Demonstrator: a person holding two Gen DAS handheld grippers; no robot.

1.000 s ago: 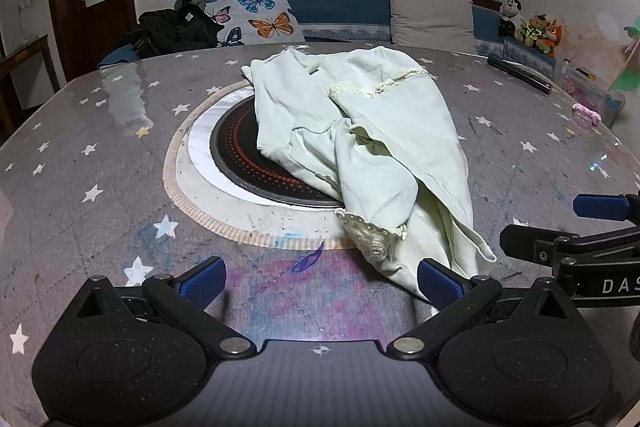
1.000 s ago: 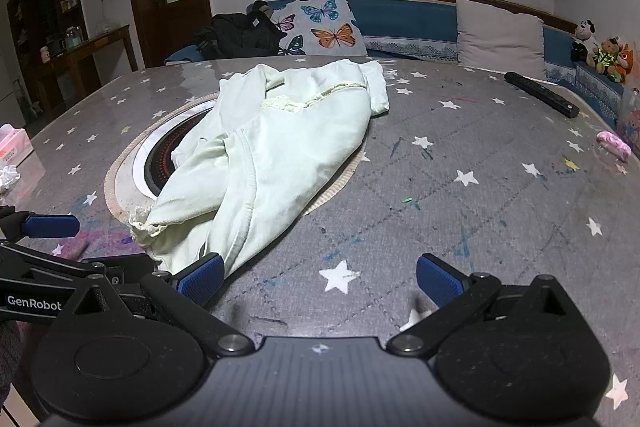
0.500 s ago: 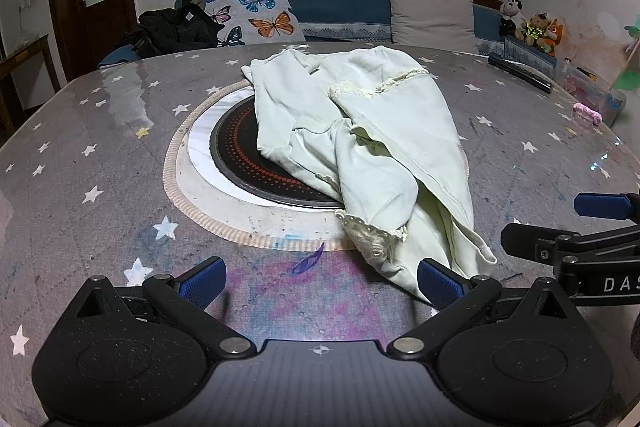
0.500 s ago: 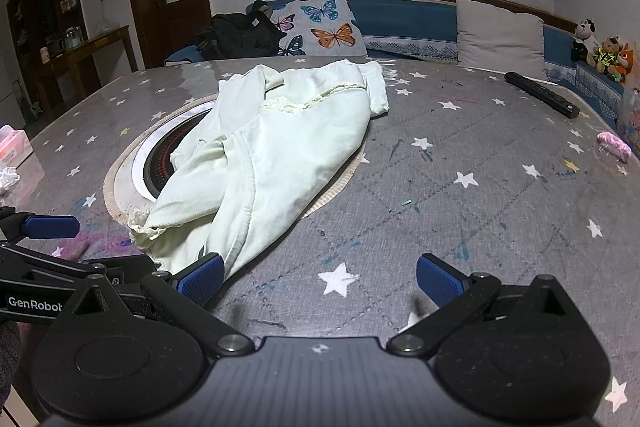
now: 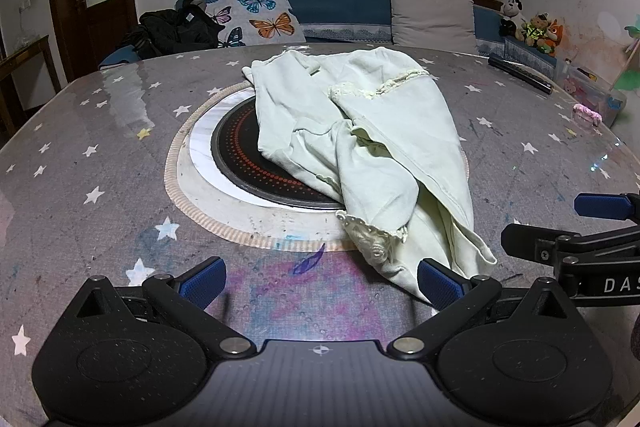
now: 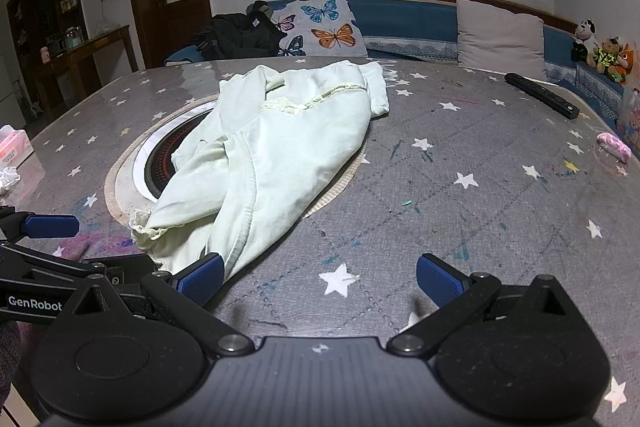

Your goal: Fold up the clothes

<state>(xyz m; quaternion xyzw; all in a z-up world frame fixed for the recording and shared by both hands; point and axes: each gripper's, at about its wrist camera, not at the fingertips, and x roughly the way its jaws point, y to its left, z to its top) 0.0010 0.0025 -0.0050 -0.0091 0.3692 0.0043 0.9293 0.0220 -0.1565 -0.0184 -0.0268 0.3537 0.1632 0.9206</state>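
A pale green garment (image 5: 376, 151) with lace-trimmed cuffs lies crumpled across the round cooktop inset (image 5: 244, 163) of the star-patterned table (image 5: 92, 155). Its near corner reaches the table's front. My left gripper (image 5: 320, 285) stands open low over the table, its right fingertip (image 5: 438, 285) beside that corner. In the right wrist view the same garment (image 6: 280, 155) spreads to the left, and my right gripper (image 6: 318, 279) is open with its left fingertip (image 6: 200, 279) at the cloth's edge. Nothing is held in either.
A black remote (image 6: 542, 95) lies at the far right of the table, a pink item (image 6: 614, 145) near the right edge, a tissue box (image 6: 14, 149) at the left. Behind are a blue bench with cushions (image 5: 262, 13), a black bag (image 5: 172, 29) and soft toys (image 5: 532, 25).
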